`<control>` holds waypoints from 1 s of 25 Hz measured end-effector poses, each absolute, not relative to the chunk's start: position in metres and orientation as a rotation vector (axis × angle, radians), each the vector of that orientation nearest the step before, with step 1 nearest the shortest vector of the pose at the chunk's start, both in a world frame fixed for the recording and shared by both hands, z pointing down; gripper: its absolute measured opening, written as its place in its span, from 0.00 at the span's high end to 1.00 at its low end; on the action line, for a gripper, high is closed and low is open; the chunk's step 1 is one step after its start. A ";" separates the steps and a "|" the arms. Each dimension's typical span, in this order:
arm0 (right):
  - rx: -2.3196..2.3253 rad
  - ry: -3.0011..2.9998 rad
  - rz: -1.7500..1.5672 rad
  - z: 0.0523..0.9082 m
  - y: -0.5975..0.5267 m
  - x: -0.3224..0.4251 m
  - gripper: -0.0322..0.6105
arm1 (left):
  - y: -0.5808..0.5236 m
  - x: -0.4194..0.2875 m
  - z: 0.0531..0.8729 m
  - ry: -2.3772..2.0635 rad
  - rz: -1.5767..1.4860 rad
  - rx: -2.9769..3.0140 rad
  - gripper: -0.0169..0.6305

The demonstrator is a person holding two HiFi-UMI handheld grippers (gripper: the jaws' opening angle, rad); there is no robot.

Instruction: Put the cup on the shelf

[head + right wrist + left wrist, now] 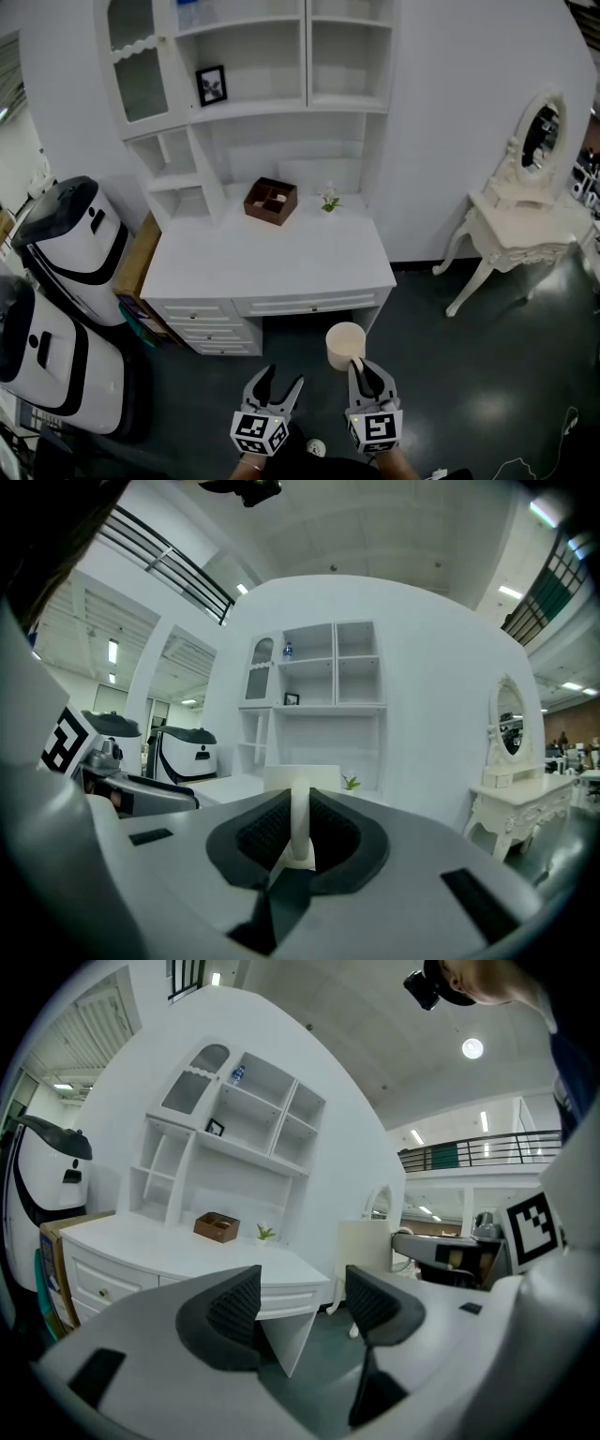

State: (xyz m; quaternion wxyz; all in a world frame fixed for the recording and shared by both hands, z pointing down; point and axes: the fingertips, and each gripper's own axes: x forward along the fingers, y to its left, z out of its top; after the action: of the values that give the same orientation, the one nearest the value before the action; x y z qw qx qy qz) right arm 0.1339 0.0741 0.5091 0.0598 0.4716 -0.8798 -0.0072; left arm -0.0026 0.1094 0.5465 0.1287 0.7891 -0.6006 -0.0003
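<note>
Here, before a white desk with hutch shelves on dark floor, the right gripper clamps the upright cream cup by its wall, mouth up, axis vertical; left gripper gapes empty.

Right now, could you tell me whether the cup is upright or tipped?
Upright: the cup shows its open mouth facing up in the head view, with the right gripper shut on its wall.
</note>
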 end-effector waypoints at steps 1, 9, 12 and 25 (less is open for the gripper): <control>1.430 -2.659 -0.011 0.511 0.072 0.136 0.88 | 0.107 -0.001 0.548 -1.740 0.006 2.298 0.54; 1.488 -2.633 0.029 0.519 0.036 0.141 0.88 | 0.064 0.002 0.555 -1.687 0.060 2.346 0.54; 1.497 -2.626 0.016 0.519 0.012 0.135 0.87 | 0.036 -0.007 0.554 -1.682 0.060 2.356 0.54; 1.609 -2.562 0.005 0.511 -0.145 0.093 0.87 | -0.139 -0.056 0.536 -1.594 0.057 2.454 0.54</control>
State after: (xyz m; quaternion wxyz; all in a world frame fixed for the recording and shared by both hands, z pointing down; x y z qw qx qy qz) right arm 0.0927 -0.1450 0.5107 0.0579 0.5309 -0.8455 0.0016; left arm -0.0561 -0.1392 0.5361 0.1070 0.8336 -0.5415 0.0194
